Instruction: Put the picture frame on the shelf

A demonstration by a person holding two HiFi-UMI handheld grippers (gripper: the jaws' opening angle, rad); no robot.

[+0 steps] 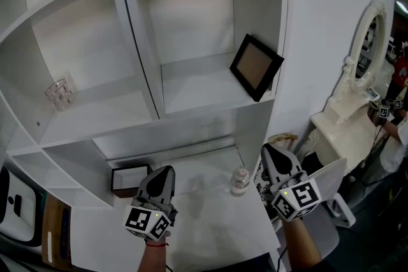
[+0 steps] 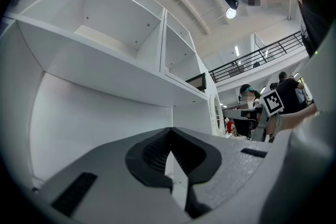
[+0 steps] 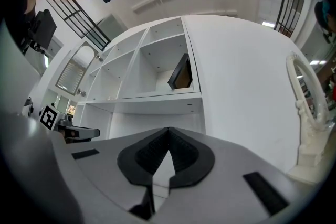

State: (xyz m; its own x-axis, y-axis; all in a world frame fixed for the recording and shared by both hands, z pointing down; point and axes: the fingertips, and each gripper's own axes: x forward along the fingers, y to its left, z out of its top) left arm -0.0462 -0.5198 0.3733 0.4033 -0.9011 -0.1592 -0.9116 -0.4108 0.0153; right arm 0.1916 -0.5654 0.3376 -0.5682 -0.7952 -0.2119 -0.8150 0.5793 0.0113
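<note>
The black picture frame (image 1: 256, 67) with a tan inside stands tilted on the white shelf (image 1: 191, 99), leaning against the right wall of its compartment. It also shows in the right gripper view (image 3: 180, 72) and, edge-on, in the left gripper view (image 2: 197, 81). Both grippers hang low over the desk, well below and apart from the frame. My left gripper (image 1: 166, 170) (image 2: 169, 131) is shut with nothing in it. My right gripper (image 1: 271, 150) (image 3: 168, 130) is shut and holds nothing too.
A patterned glass cup (image 1: 58, 93) stands in the left shelf compartment. On the desk below are a black-edged box (image 1: 129, 178) and a small glass jar (image 1: 240, 179). A white vanity with an oval mirror (image 1: 366, 48) stands to the right.
</note>
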